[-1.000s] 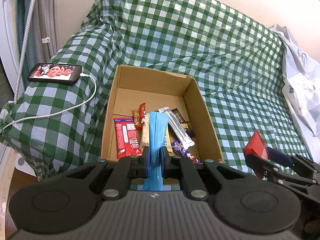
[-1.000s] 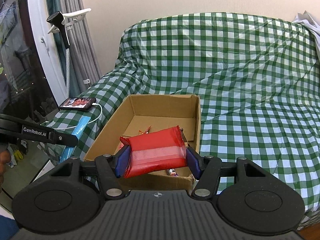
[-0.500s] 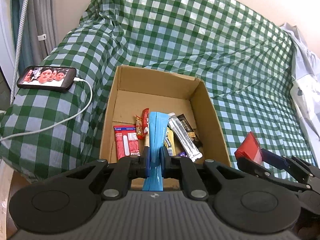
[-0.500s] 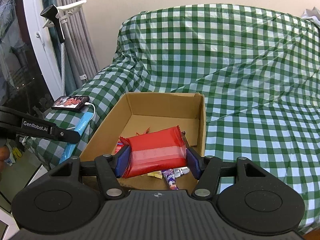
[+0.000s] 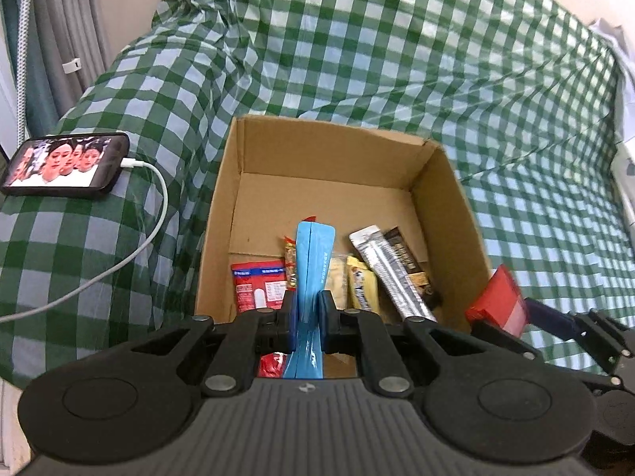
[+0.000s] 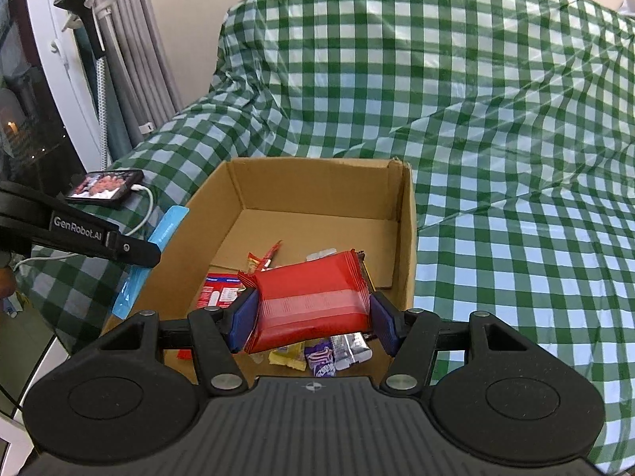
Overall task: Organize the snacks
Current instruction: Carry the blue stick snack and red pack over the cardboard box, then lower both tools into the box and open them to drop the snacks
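Note:
An open cardboard box [image 5: 452,194] [image 6: 406,238] sits on the checked sofa cover with several snack packets on its floor. My left gripper [image 5: 307,313] is shut on a thin blue packet [image 5: 313,265] held edge-on over the box's near side. My right gripper [image 6: 313,317] is shut on a red snack pack [image 6: 309,301], gripped across its width above the box's near edge. The left wrist view shows the right gripper [image 5: 516,313] with the red pack [image 5: 498,297] at the box's right corner. In the right wrist view the left gripper [image 6: 131,254] and blue packet [image 6: 168,224] are at the left.
A phone [image 5: 63,164] with a lit screen lies on the sofa arm left of the box, a white cable [image 5: 154,206] trailing from it. Curtains and a window frame [image 6: 47,59] stand at the left. White cloth [image 5: 625,91] lies on the sofa's right end.
Both grippers have come closer to the box and lower, each still holding its packet. The box now fills more of both views.

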Demonstrator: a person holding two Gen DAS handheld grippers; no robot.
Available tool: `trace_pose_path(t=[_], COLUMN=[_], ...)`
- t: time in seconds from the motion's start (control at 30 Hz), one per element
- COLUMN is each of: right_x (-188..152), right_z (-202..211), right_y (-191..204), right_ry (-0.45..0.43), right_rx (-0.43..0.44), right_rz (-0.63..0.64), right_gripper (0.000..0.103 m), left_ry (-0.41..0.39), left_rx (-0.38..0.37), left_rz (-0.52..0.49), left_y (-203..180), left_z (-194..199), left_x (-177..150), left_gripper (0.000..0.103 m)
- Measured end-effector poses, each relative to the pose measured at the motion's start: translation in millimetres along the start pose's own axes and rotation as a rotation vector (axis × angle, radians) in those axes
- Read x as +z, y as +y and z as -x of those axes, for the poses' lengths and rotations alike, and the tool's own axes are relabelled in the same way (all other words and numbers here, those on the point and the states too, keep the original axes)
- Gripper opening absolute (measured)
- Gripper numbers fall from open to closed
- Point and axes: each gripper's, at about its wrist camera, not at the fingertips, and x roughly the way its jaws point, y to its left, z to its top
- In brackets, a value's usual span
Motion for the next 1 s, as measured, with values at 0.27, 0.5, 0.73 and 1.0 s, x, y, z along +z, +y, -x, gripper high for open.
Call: trace_pose_path(t=[0.27,0.5,0.73,1.0], right_x=[5.7,8.2,11.7,-17.6], right_z=[-38.7,-62.8,-69.5,-28.8], right_y=[-7.2,-13.9,-22.0,-11.0], right_ry=[0.035,0.052,0.05,0.089], right_rx=[0.001,0.004,-0.013,-0.015], right_rz=[0.0,-0.003,-0.043,-0.105], right_gripper=[0.063,0.065,0.095,0.1], left_ry=[0.05,0.067,-0.003,0.047], left_rx=[0.041,0.083,0.19,0.172], left_rz=[-0.022,-0.056,-0.124,-0.076], left_y=[1.0,-2.5,-7.1,-6.0], left_z=[-39.4,-65.1,-60.6,-23.4], left_x=[11.6,21.1,16.5,-25.7], left_gripper=[0.012,0.026,0.103,0.103])
